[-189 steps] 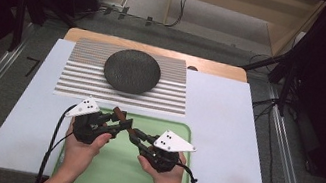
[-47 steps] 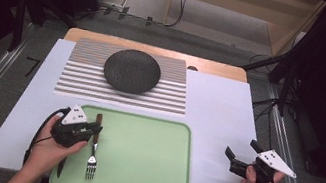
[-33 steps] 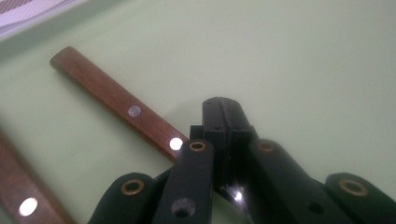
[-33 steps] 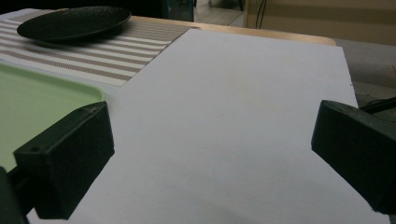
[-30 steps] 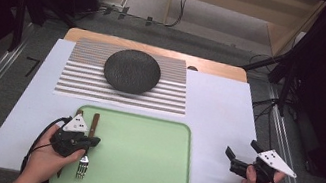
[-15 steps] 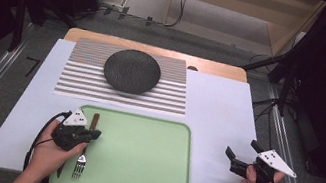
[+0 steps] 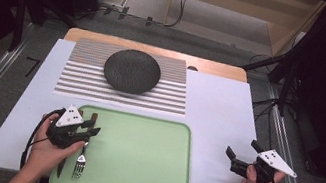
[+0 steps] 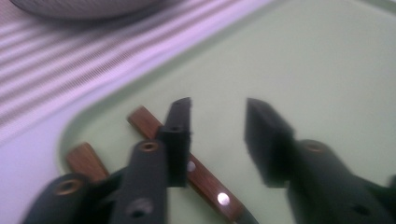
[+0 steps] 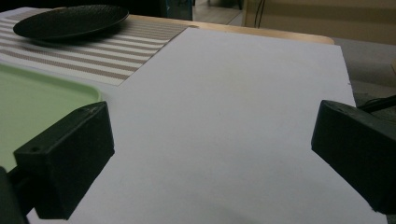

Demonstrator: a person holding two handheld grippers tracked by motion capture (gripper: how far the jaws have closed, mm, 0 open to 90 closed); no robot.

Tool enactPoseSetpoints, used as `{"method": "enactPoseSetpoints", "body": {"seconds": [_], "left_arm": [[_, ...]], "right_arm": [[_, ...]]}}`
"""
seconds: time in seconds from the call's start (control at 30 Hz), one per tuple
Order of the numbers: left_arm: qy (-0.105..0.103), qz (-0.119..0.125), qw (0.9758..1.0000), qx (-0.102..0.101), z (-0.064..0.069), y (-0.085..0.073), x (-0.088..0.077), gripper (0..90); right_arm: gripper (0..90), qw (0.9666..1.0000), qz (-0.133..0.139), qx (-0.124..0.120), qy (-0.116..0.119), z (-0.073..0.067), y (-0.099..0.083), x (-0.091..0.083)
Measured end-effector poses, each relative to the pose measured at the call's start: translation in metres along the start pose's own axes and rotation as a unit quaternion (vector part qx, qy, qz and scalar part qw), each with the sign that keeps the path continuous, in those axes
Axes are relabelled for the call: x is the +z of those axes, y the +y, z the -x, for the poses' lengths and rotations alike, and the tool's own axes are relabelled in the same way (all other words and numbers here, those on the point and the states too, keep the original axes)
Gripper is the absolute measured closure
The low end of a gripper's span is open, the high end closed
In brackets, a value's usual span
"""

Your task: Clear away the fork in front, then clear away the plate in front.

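The fork (image 7: 80,160) and the wooden-handled knife (image 8: 196,175) lie at the left end of the green tray (image 7: 139,158). My left gripper (image 7: 88,131) sits over their handles; its jaws have just been opening and grip nothing. My right gripper (image 7: 235,157) hangs wide open and empty over the white sheet (image 9: 243,102).

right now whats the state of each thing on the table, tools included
fork: lying flat on the tray's left side, tines toward the person
knife: lying left of the fork, partly hidden under the hand
tray: flat on the white sheet
plate: empty, on the striped mat
left tool: jaws just opened, nothing between them, over the fork handle
right tool: open, empty, over the white sheet
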State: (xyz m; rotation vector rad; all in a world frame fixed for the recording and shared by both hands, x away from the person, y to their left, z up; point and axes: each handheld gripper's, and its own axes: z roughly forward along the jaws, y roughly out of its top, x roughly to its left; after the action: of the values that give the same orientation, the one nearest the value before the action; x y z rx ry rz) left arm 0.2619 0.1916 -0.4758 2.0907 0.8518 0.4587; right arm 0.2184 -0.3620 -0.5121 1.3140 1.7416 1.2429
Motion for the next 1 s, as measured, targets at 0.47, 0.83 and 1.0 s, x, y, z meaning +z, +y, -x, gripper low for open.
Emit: {"method": "enactPoseSetpoints", "body": {"seconds": [0.47,0.83,1.0], "left_arm": [[0.073,-0.024,0.9885,0.131,0.012,0.036,0.01,0.0],[0.124,-0.058,0.9629,0.233,0.026,0.048,0.029,0.0],[0.128,-0.065,0.9575,0.25,0.029,0.05,0.034,0.0]], "right_arm": [[0.0,1.0,0.002,0.002,0.0,0.001,0.0,0.0],[0.0,1.0,0.0,-0.004,0.001,0.0,-0.001,0.0],[0.0,1.0,0.0,-0.004,0.002,0.0,-0.001,-0.001]]}}
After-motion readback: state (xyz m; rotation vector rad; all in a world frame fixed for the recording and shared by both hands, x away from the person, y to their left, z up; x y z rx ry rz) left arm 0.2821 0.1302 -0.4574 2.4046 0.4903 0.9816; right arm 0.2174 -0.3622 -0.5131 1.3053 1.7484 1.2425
